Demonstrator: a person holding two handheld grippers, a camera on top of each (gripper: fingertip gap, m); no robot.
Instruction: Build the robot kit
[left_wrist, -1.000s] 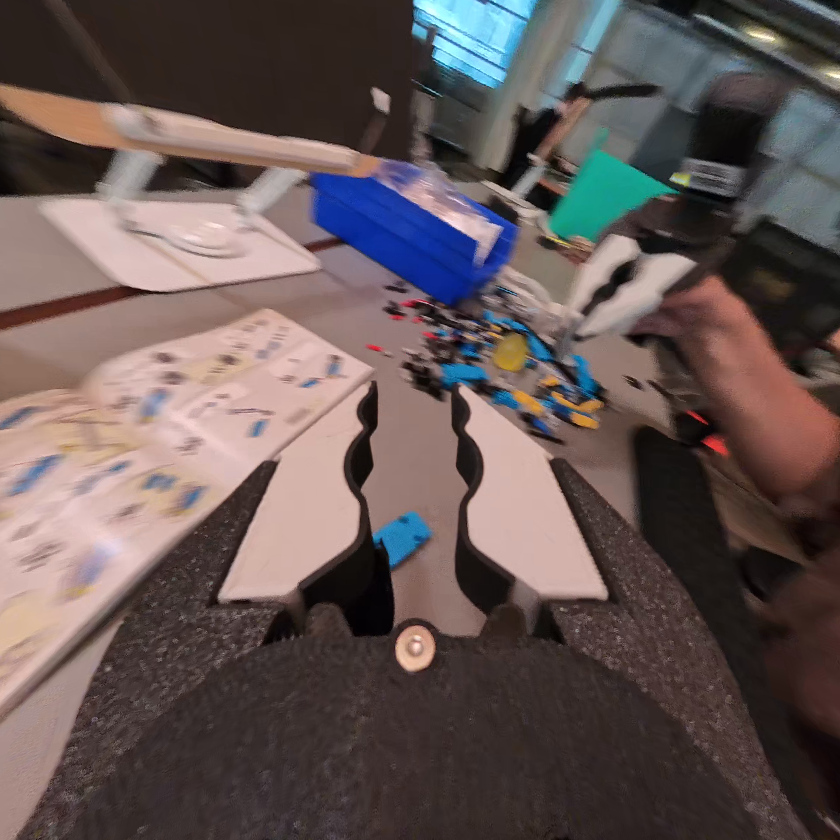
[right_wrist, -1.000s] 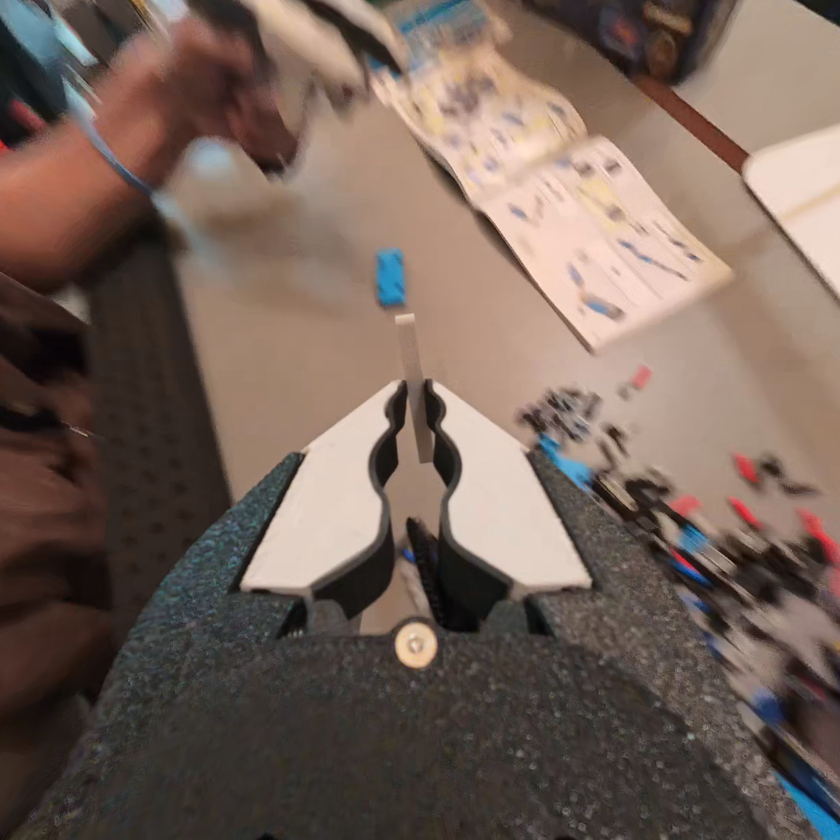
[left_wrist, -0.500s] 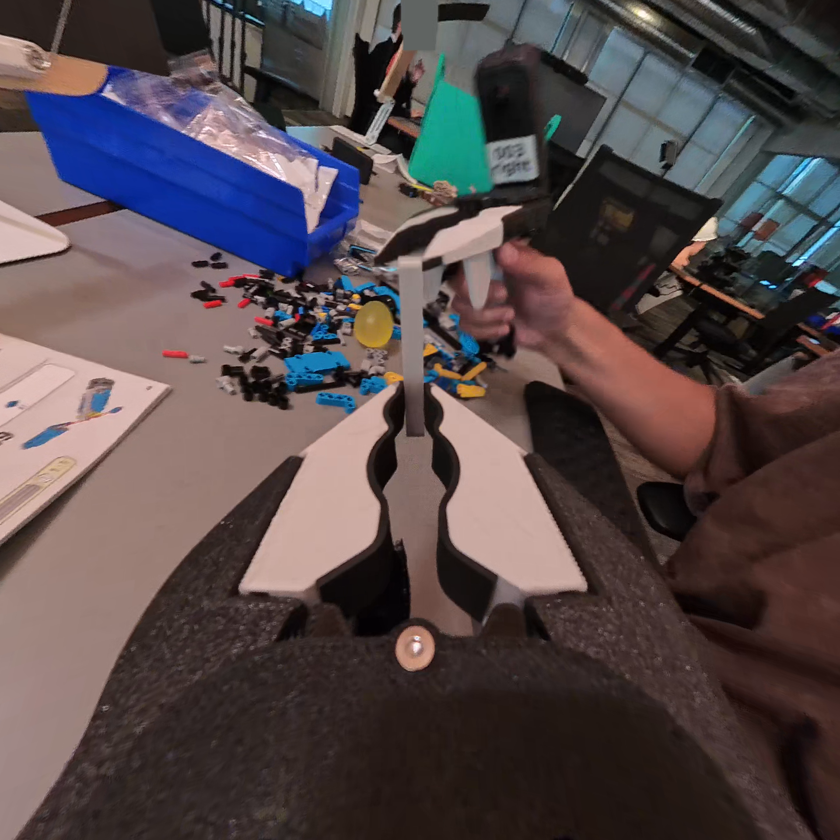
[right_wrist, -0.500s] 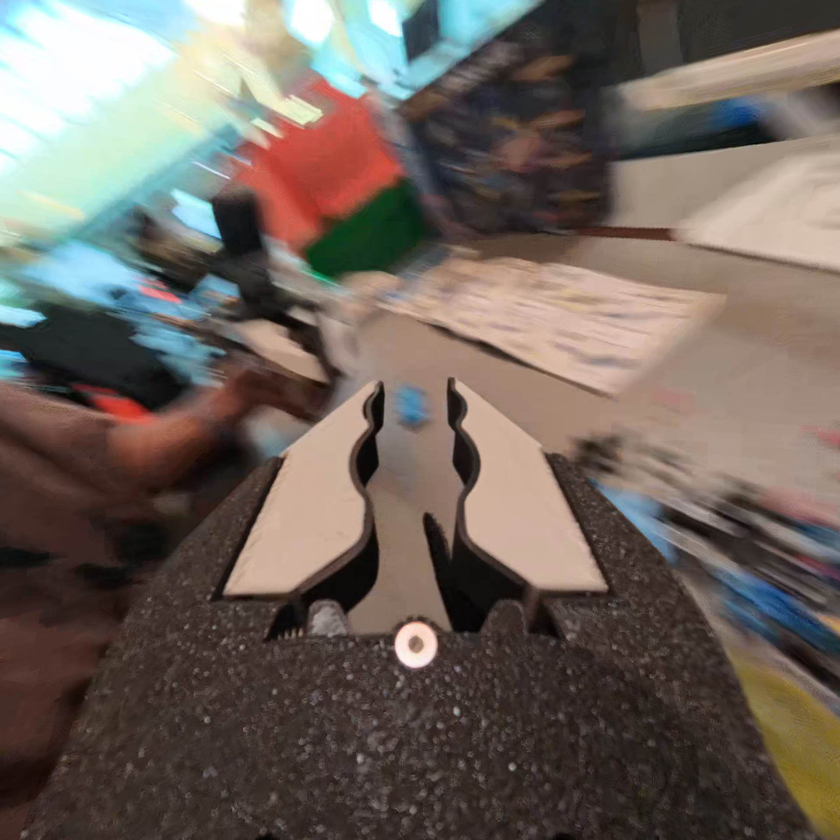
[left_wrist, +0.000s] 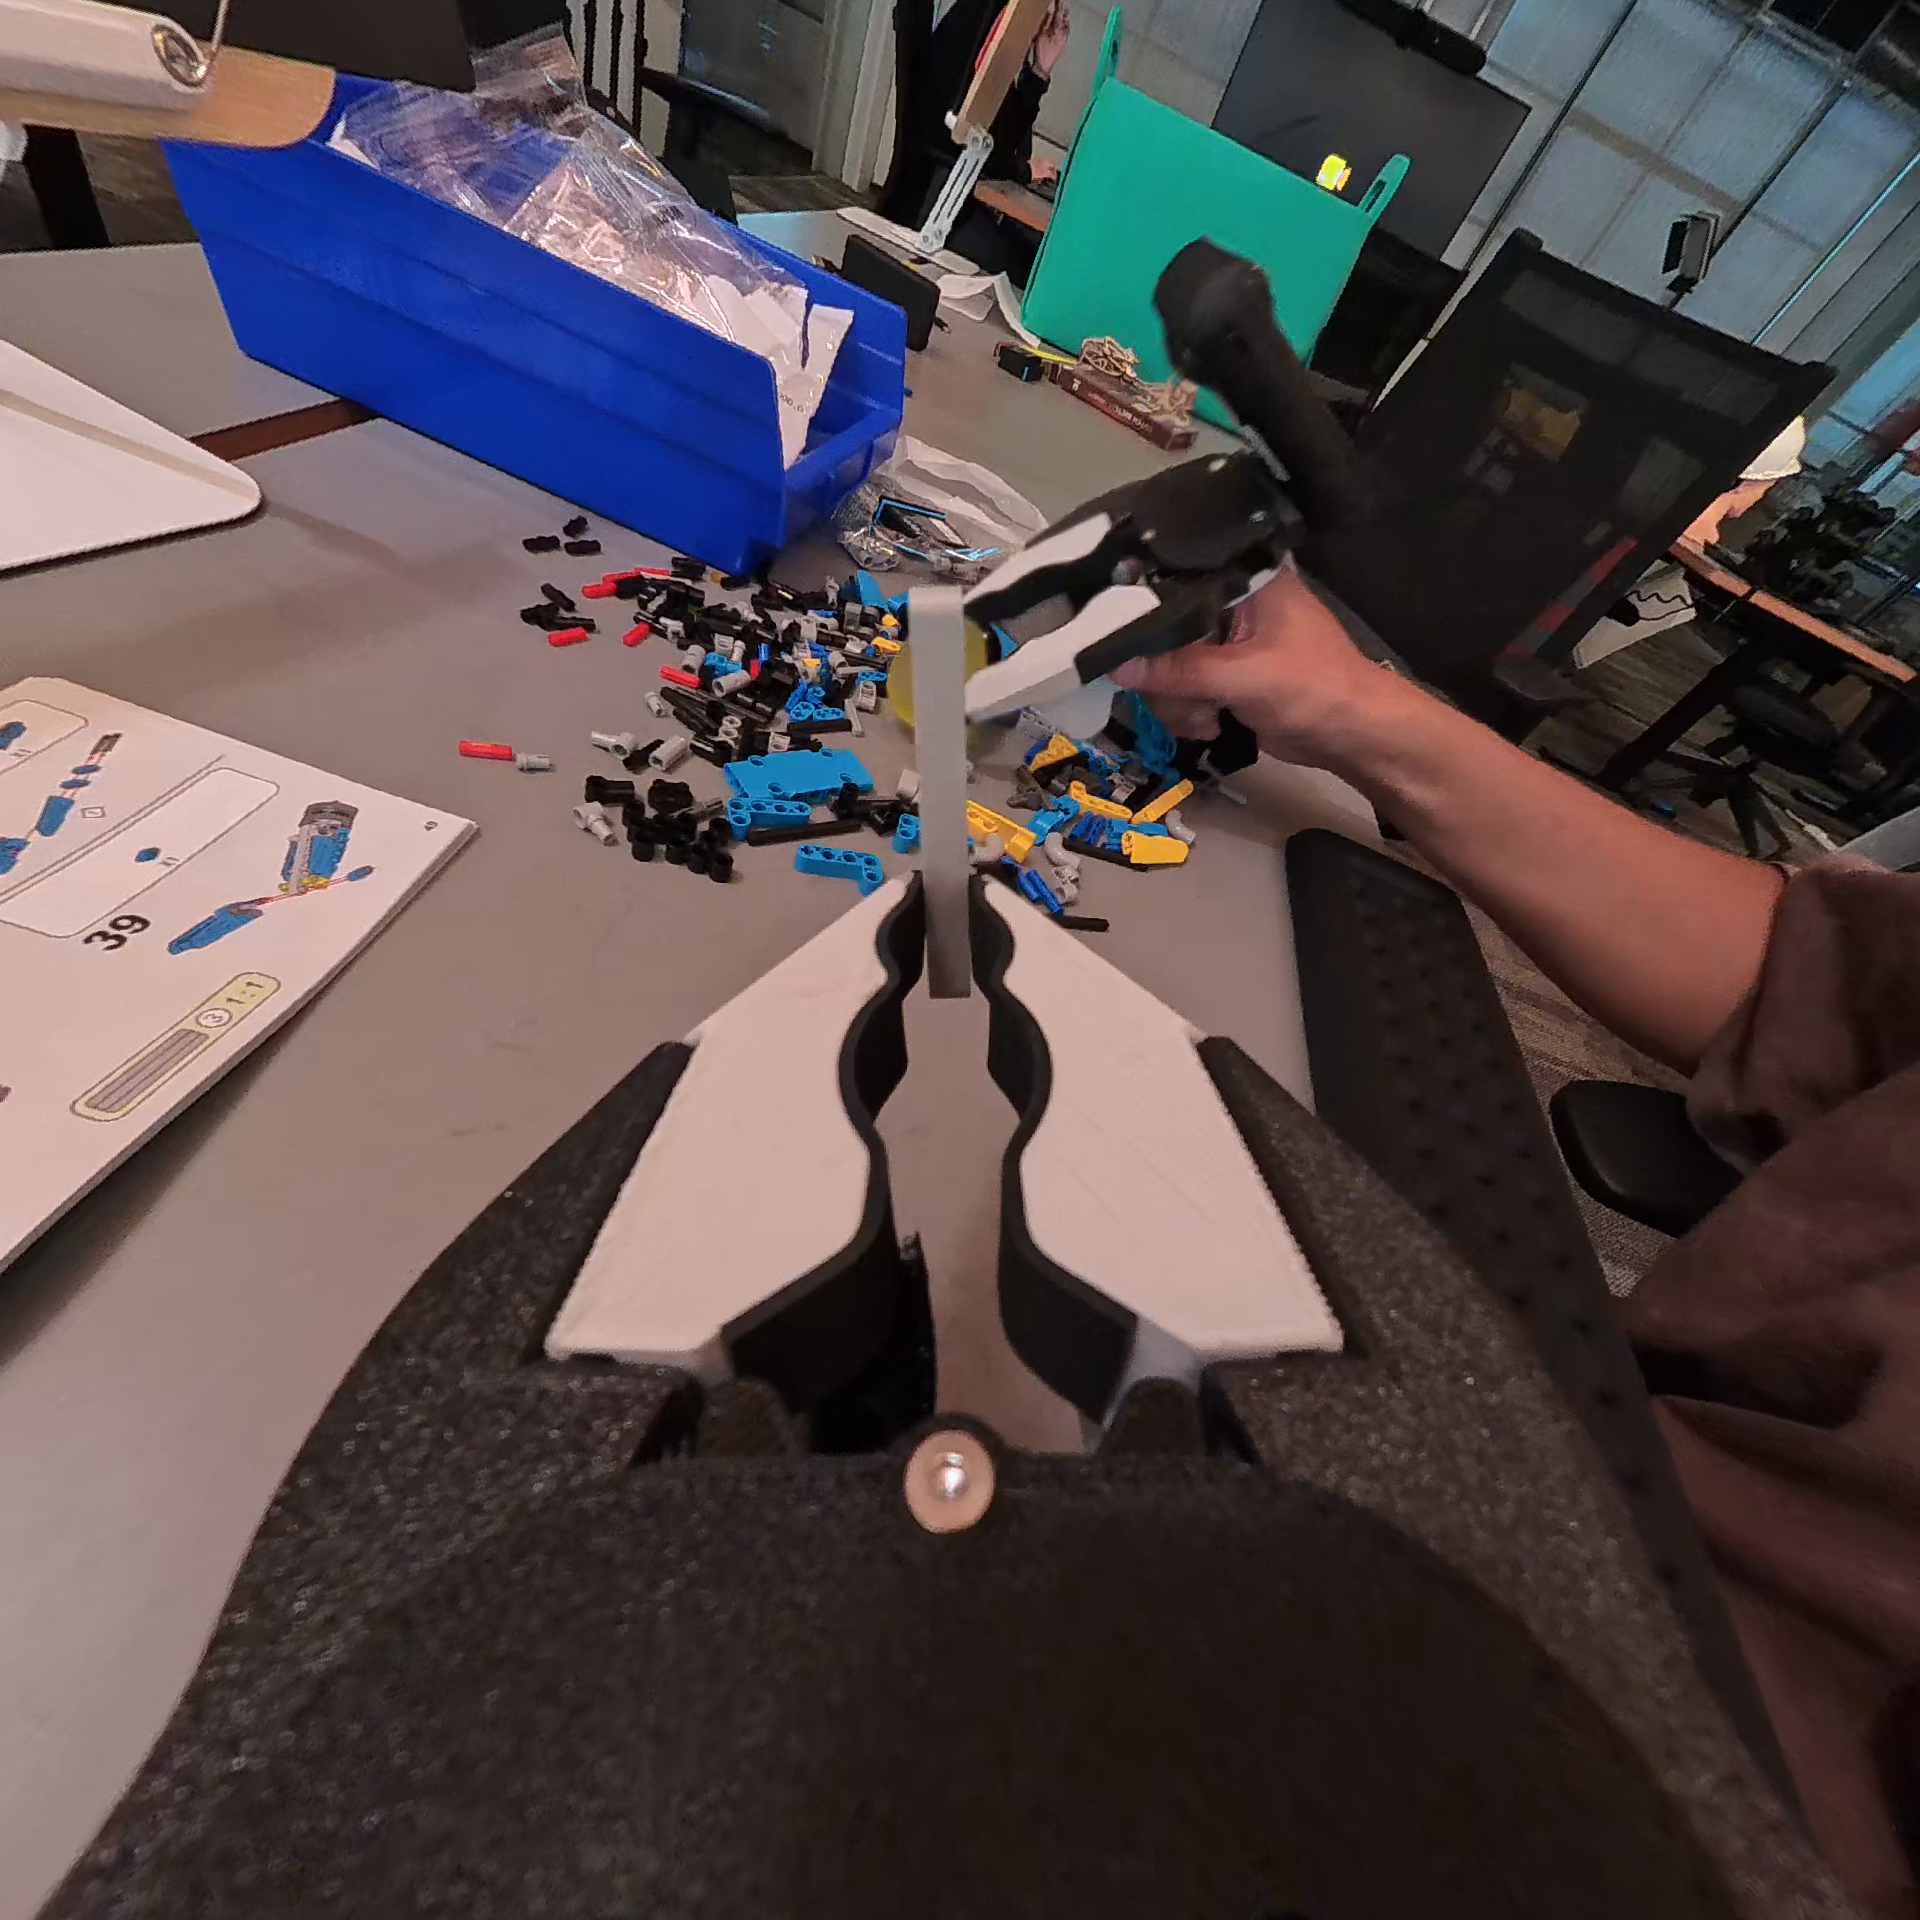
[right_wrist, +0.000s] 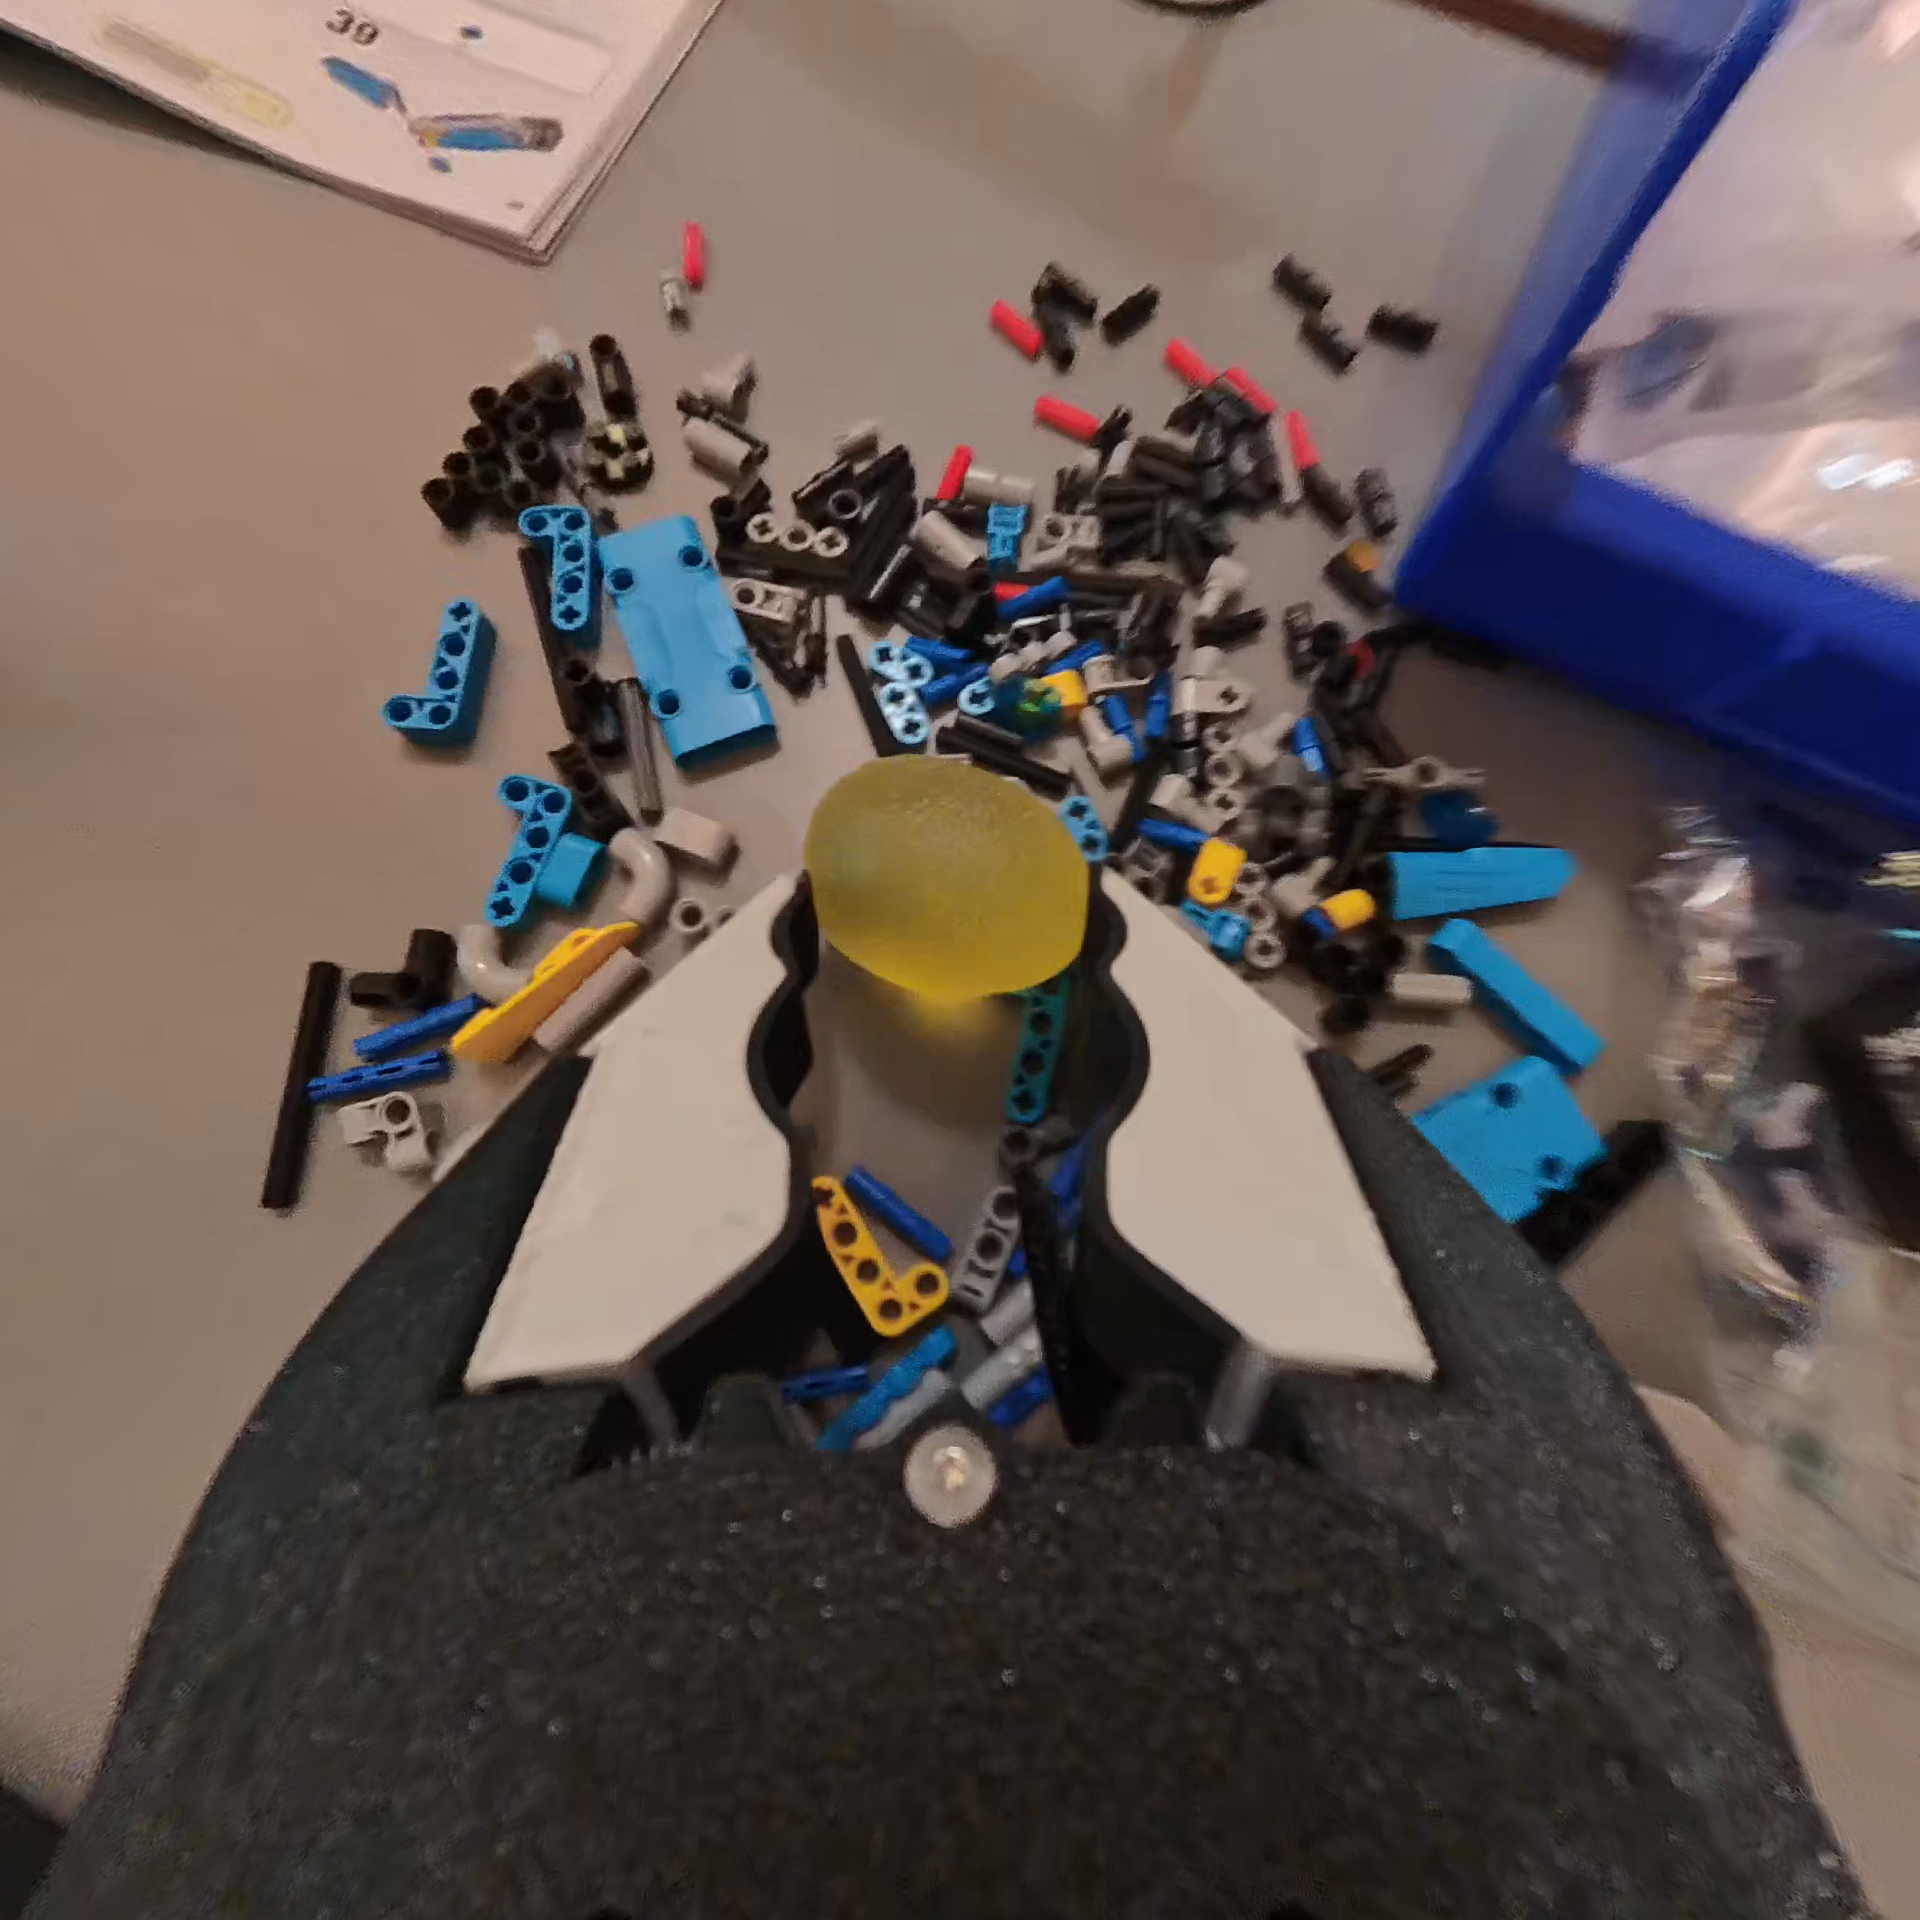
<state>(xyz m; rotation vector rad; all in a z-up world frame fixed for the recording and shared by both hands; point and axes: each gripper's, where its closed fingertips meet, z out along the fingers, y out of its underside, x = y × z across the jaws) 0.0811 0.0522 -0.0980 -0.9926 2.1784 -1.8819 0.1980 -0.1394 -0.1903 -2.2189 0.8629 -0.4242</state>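
Left hand-held gripper (left_wrist: 945, 925): closed on a flat grey strip (left_wrist: 938, 790), clamped at its lower end between the fingertips; the strip stood upright above the table (left_wrist: 364, 1039).

Right hand-held gripper (right_wrist: 951, 925): its jaws were spread around a yellow translucent ball (right_wrist: 945, 878), which sat between the fingertips over the heap of pieces; I cannot tell whether the pads pressed on it. In the left wrist view this gripper (left_wrist: 987, 649) was held by a person's hand (left_wrist: 1247, 675), just beside the top of the strip.

Heap of building pieces (right_wrist: 1039, 623): small black, blue, grey, red and yellow plastic parts scattered on the table, under and in front of the right gripper.

Blue bin (left_wrist: 520, 343): stood just behind the heap, with clear plastic bags (left_wrist: 623, 229) inside.

Instruction booklet (left_wrist: 156, 904): lay open on the table, to the left of the heap and apart from it.

Table: grey and flat.
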